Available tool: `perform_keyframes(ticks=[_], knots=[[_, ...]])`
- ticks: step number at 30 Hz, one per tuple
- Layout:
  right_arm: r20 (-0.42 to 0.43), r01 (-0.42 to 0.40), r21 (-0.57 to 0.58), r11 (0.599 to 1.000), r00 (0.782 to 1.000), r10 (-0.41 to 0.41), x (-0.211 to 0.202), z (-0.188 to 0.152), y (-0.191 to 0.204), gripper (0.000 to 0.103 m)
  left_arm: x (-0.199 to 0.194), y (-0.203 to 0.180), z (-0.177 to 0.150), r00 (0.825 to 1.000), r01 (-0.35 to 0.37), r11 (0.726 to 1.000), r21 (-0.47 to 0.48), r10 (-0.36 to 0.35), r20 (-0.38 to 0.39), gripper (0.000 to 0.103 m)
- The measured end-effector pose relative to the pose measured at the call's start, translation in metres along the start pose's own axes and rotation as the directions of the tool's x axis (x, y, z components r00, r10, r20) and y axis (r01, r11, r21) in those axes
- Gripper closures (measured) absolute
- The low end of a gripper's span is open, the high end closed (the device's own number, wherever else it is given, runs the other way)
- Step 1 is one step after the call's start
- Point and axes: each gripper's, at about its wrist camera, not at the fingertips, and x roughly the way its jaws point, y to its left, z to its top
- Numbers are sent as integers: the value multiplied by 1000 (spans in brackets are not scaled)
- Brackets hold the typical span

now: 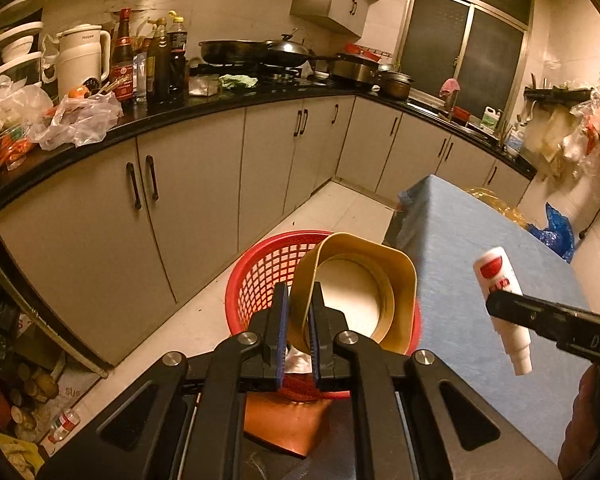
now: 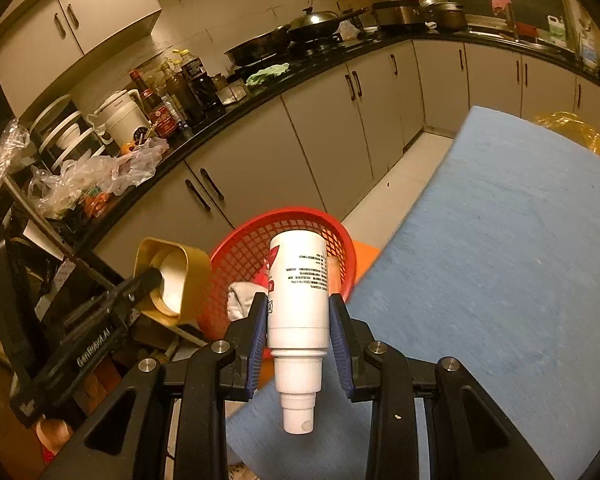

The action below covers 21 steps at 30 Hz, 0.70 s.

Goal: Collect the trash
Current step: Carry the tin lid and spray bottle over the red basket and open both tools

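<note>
Around me, biggest first, runs the black countertop (image 1: 204, 106) over pale cabinet doors (image 1: 188, 184), crowded with pans, sauce bottles and crumpled plastic bags. Beside me stands a table under a blue cloth (image 1: 472, 248) — my right wrist view shows its broad top nearly bare, while my left wrist view catches only its near corner and long side.

Next down in size is the red basket (image 1: 256, 276), a mesh tub that seems to sit low beside the table's corner. My right wrist view looks into it and shows something white and crumpled (image 2: 240, 300) inside; in my left wrist view that part of the basket is covered by what I carry.

My left gripper (image 1: 297, 300) is clenched on the wall of a gold-coloured cup (image 1: 400, 280) — one finger inside the rim, one outside, the thin wall pinched flat between the blue pads. The cup hangs in front of the basket's mouth in my left view, its pale inside facing the camera. My right wrist view shows the same cup from the side, held left of the basket rather than over it.

My right gripper (image 2: 298, 312) is grasping a white bottle (image 2: 298, 280) by its body, nozzle toward the camera and base pointing at the basket. The printed text on its label reads only in the right view. My left view shows the bottle (image 1: 500, 304) at an angle above the blue cloth, with a red mark on its label.
</note>
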Motion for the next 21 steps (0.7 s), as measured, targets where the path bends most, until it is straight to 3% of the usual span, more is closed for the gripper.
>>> perform_keyframes(ticks=[21], knots=[[-81, -37, 35, 999, 996, 40, 62, 26, -2, 69, 37, 11, 4, 998, -30, 999, -29, 29, -52, 94]])
